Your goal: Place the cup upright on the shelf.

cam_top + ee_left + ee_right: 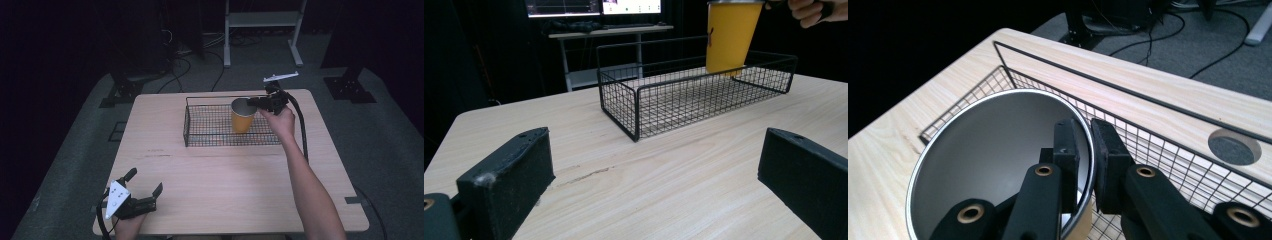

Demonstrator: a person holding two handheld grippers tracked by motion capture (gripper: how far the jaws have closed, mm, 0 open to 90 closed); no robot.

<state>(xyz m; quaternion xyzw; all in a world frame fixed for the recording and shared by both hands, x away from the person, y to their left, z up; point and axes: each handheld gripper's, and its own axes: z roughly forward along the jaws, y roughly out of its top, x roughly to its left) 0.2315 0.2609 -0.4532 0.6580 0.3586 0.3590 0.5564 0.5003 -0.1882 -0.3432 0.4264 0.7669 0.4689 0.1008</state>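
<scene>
The right tool (261,103) pinches the rim of the yellow cup (242,116), which hangs over the wire basket (200,134) at 12 o'clock on the surface (215,180). The left tool (145,187) rests released at 7 o'clock.

The place reads as a lab or recording studio: a lone light wooden table (215,180) on grey carpet (380,140), dark surroundings, black equipment stands (350,85), loose cables (185,65) on the floor, and lit monitors (594,7) on a desk.
</scene>
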